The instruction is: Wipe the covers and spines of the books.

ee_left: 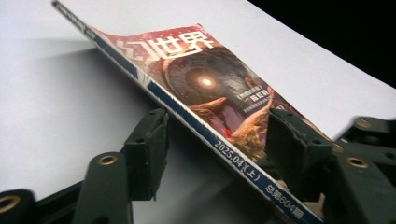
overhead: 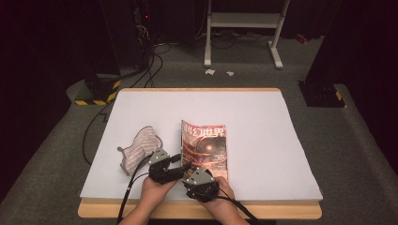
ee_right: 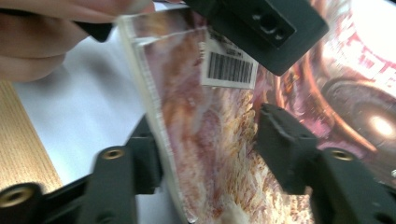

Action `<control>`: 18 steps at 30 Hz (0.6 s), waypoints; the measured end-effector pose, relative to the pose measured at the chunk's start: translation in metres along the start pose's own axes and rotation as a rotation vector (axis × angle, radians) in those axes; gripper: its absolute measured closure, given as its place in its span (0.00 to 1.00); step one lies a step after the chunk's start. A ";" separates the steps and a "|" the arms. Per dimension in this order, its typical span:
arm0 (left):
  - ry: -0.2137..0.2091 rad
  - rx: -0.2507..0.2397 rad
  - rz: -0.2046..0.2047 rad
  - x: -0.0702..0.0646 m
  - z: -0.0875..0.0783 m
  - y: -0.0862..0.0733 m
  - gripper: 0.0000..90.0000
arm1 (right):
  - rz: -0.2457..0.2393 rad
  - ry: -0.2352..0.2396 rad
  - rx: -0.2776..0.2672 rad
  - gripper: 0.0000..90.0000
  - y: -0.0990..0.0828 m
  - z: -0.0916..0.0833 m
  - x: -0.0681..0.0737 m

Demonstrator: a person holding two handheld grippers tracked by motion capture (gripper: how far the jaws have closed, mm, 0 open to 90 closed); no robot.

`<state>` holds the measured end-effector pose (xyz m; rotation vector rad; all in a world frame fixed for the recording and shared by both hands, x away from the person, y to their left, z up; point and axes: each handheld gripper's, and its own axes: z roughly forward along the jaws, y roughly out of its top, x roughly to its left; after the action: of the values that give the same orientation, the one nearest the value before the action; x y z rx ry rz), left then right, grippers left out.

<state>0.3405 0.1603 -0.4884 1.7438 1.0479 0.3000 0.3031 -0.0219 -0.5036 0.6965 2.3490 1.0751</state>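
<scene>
A magazine [overhead: 205, 143] with a red-brown cover lies near the front middle of the white table sheet [overhead: 263, 126]. Its spine side [ee_left: 187, 114] is tilted up off the sheet. My left gripper [overhead: 184, 165] comes from the left and stands open around that spine. In the left gripper view [ee_left: 217, 126], one jaw sits under the spine and the other over the cover. My right gripper [overhead: 202, 172] is at the magazine's near edge. In the right gripper view [ee_right: 210, 126] its jaws stand open astride the curled page edge [ee_right: 154, 121], below a barcode label [ee_right: 229, 67].
A striped grey cloth pouch [overhead: 140, 149] lies left of the magazine, close to my left gripper. The table's wooden front edge [overhead: 281, 210] runs just behind both hands. Cables [overhead: 94, 126] and a white metal stand [overhead: 244, 21] are on the floor beyond the table.
</scene>
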 end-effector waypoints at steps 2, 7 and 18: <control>0.017 -0.030 0.005 0.003 -0.005 0.002 0.42 | -0.013 -0.016 -0.015 0.65 0.001 -0.002 0.002; 0.061 -0.077 0.026 0.011 -0.018 0.010 0.39 | -0.009 -0.026 -0.032 0.70 0.002 -0.008 -0.001; 0.140 -0.003 0.133 0.022 -0.017 0.006 0.40 | 0.039 -0.038 -0.078 0.82 0.005 -0.026 -0.018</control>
<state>0.3459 0.1878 -0.4821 1.8142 1.0314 0.5138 0.3025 -0.0445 -0.4805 0.7300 2.2568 1.1536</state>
